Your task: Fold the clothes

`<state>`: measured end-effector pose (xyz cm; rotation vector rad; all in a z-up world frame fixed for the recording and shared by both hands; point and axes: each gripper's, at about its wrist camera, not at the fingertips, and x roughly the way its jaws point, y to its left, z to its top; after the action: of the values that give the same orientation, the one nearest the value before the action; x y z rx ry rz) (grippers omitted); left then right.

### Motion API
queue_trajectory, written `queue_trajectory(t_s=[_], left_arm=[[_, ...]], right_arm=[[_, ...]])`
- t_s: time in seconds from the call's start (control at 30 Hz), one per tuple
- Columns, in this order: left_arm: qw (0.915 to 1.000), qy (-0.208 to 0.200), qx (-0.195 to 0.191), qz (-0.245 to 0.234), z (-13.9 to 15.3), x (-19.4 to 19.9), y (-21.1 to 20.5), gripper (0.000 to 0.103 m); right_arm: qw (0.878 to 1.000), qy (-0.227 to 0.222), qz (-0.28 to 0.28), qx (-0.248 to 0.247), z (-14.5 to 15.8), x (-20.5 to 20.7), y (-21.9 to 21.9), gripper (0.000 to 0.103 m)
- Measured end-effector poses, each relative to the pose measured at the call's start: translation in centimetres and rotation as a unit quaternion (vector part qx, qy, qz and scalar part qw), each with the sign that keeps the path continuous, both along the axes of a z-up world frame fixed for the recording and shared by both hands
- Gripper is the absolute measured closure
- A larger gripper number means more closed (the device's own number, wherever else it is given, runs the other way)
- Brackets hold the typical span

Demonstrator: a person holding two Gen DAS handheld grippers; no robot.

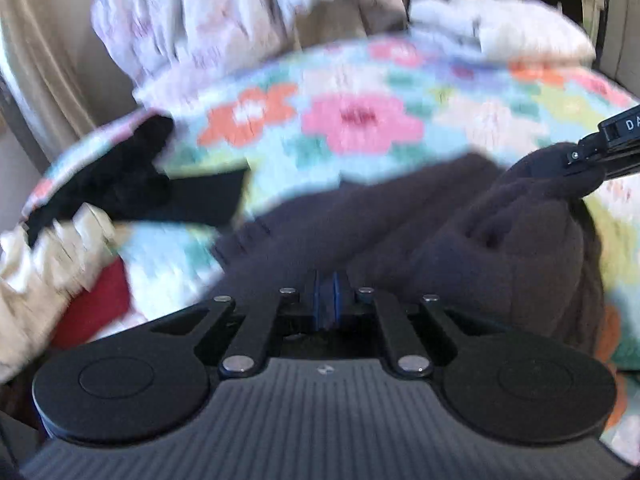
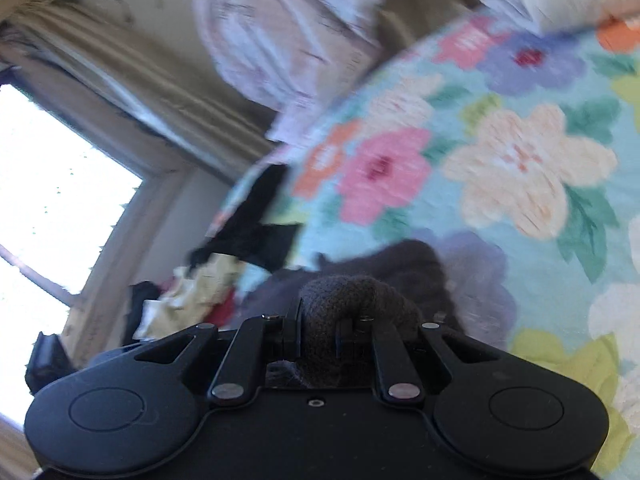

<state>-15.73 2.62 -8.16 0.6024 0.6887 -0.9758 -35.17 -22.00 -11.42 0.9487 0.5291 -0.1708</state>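
Note:
A dark brown fleece garment (image 1: 400,220) lies bunched on the floral bedspread (image 1: 360,120). My left gripper (image 1: 326,290) hangs just before its near edge, blue pads (image 1: 320,300) pressed together, and no cloth shows between them. My right gripper (image 1: 576,160) comes in from the right edge of the left wrist view, shut on a raised fold of the garment. In the right wrist view, a thick roll of the fleece garment (image 2: 340,292) bulges up between the fingers of the right gripper (image 2: 326,322), while the remainder trails onto the bedspread (image 2: 520,160). Both views are motion-blurred.
A black garment (image 1: 132,176) lies at the bed's left edge, beside a cream ruffled cloth (image 1: 52,256) and a red cloth (image 1: 100,304). White pillows (image 1: 500,28) and pale bedding (image 1: 192,20) are at the far end. Beige curtains (image 2: 132,72) and a bright window (image 2: 52,200) stand to the left.

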Motion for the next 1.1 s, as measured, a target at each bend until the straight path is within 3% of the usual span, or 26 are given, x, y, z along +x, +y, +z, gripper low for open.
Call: queue_trajectory(t_s=[0.13,0.23,0.3,0.37,0.5,0.67,0.73,0.8,0.87,0.9,0.97,1.03,1.1], left_arm=[[0.9997,-0.019,-0.01,-0.009,-0.5,-1.1,1.4,0.095],[0.998,-0.011,-0.062,-0.001,2.1,-0.7,3.9,0.091],[0.9963,-0.02,-0.081,-0.022,3.5,-1.2,5.6,0.08],[0.996,-0.02,-0.082,-0.029,4.5,-2.0,7.1,0.055],[0.9927,0.016,-0.116,-0.029,5.3,-3.3,10.3,0.051],[0.9872,0.078,-0.133,-0.04,3.8,-3.9,11.8,0.027],[0.9895,0.069,-0.12,-0.042,2.5,-4.1,11.1,0.023],[0.9928,0.052,-0.104,-0.032,1.3,-3.9,10.1,0.023],[0.9915,0.056,-0.114,-0.03,0.6,-3.3,9.5,0.024],[0.99,0.063,-0.122,-0.033,0.3,-2.9,9.4,0.029],[0.9871,0.075,-0.136,-0.04,0.1,-2.3,9.1,0.059],[0.9859,0.081,-0.14,-0.044,0.3,-2.1,9.0,0.073],[0.9844,0.086,-0.146,-0.047,0.4,-2.1,9.0,0.078]], right_arm=[[1.0,0.015,0.005,0.013,-3.2,0.0,0.4,0.086],[1.0,0.018,0.013,0.005,-3.3,0.2,0.4,0.086],[1.0,0.018,0.021,-0.005,-3.0,0.3,0.4,0.086],[0.999,0.018,0.031,-0.012,-2.6,0.3,0.3,0.086],[0.998,0.024,0.05,-0.017,-1.8,0.5,0.1,0.084],[0.996,0.04,0.071,-0.03,0.3,0.3,-0.1,0.08],[0.996,0.022,0.079,-0.044,1.7,-0.2,0.1,0.074],[0.993,-0.006,0.09,-0.075,3.4,-0.9,0.6,0.057],[0.99,-0.025,0.084,-0.113,5.2,-1.7,1.2,0.043],[0.988,-0.031,0.081,-0.125,5.9,-2.0,1.2,0.042],[0.984,-0.043,0.093,-0.148,7.2,-2.1,1.4,0.042],[0.973,-0.05,0.14,-0.177,8.1,-1.4,2.2,0.042],[0.954,-0.045,0.202,-0.216,8.7,-0.1,3.7,0.041]])
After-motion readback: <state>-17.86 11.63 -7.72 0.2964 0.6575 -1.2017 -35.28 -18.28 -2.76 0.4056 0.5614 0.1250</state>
